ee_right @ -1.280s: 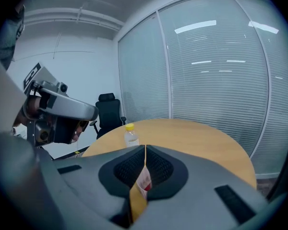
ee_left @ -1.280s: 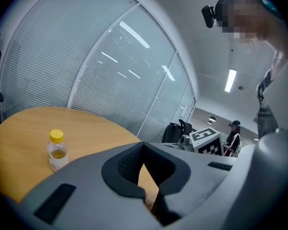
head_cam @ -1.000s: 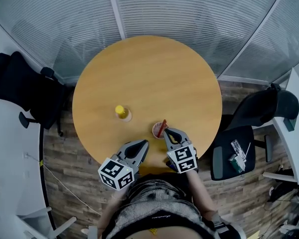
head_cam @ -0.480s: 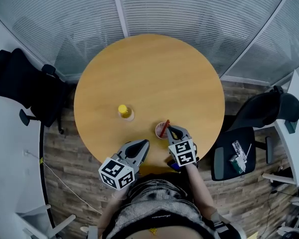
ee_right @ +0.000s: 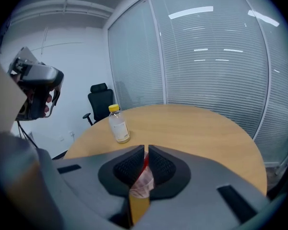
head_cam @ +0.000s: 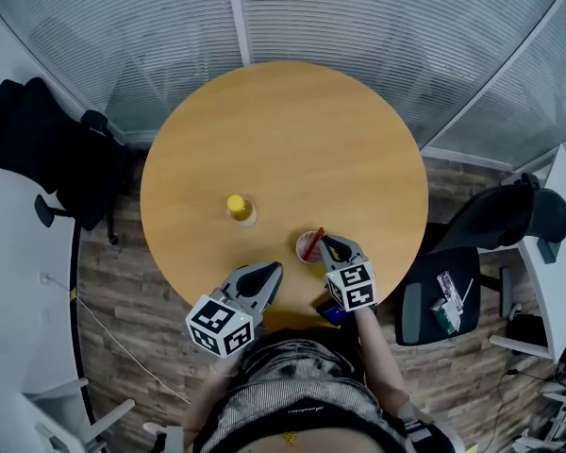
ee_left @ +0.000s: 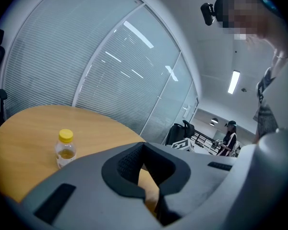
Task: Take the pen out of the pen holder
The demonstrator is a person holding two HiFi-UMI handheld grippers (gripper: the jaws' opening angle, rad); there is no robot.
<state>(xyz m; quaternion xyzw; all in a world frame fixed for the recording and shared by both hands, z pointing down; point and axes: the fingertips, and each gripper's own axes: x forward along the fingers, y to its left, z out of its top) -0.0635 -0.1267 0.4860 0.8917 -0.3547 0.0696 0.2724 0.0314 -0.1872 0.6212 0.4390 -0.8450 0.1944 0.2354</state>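
Observation:
A clear plastic cup serving as pen holder (head_cam: 307,247) stands near the round wooden table's (head_cam: 283,130) front edge, with a red pen (head_cam: 314,240) leaning out of it. My right gripper (head_cam: 324,243) is at the cup's right rim, shut on the red pen (ee_right: 144,163) just above the cup (ee_right: 142,182). My left gripper (head_cam: 271,270) hovers at the table's front edge, left of the cup, shut with nothing in it. In the left gripper view its pads (ee_left: 129,163) meet at the tips.
A small bottle with a yellow cap (head_cam: 237,208) stands left of the cup, also seen as a bottle (ee_right: 118,124) and a bottle (ee_left: 65,149). Black office chairs stand at the left (head_cam: 38,154) and the right (head_cam: 495,220). Glass walls with blinds ring the table.
My right gripper has sunk a little toward the cup, still closed at the pen. The left gripper has kept still.

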